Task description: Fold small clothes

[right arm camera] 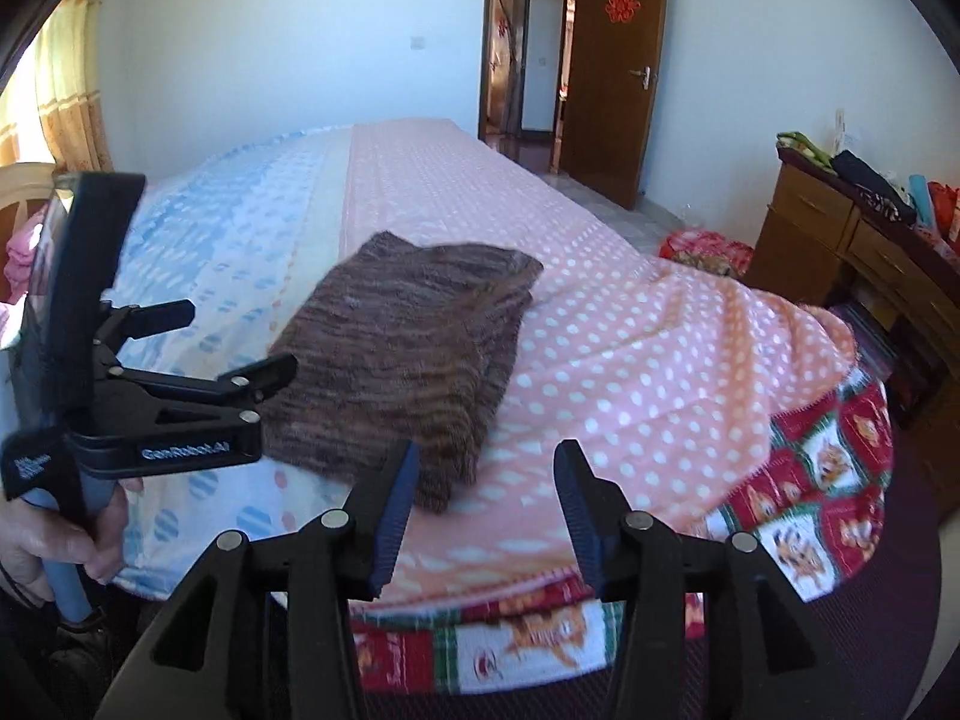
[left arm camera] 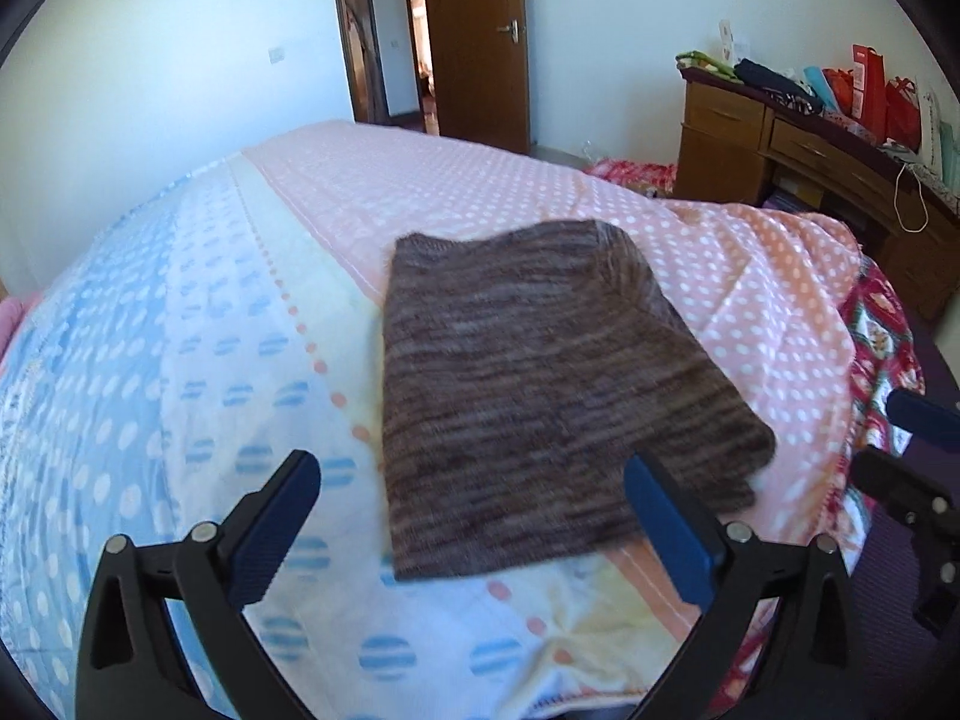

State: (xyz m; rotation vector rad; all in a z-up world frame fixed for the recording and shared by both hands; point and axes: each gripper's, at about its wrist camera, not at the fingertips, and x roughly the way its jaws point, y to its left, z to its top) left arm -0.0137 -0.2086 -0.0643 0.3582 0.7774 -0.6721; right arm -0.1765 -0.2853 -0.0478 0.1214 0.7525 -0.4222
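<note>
A folded brown knitted sweater (left arm camera: 528, 396) (right arm camera: 414, 354) lies flat on the bed's pink and blue dotted blanket (left arm camera: 540, 192) (right arm camera: 630, 330). My left gripper (left arm camera: 474, 468) hovers over the sweater's near edge, open wide, its blue pads (left arm camera: 282, 534) clear of the fabric. It also shows from the side in the right wrist view as the left gripper (right arm camera: 237, 339), held by a hand (right arm camera: 60, 540). My right gripper (right arm camera: 489, 450) stands open just before the sweater's near right corner, nothing between its fingers. The right gripper (left arm camera: 894, 444) is partly visible at the left wrist view's right edge.
A red patterned blanket (right arm camera: 810, 480) hangs over the bed's near edge. A wooden desk (left arm camera: 750, 132) (right arm camera: 840, 228) piled with bags and cloth stands at the right. Beyond the bed is an open wooden door (left arm camera: 474, 42) (right arm camera: 612, 72). A curtain (right arm camera: 66, 90) hangs at far left.
</note>
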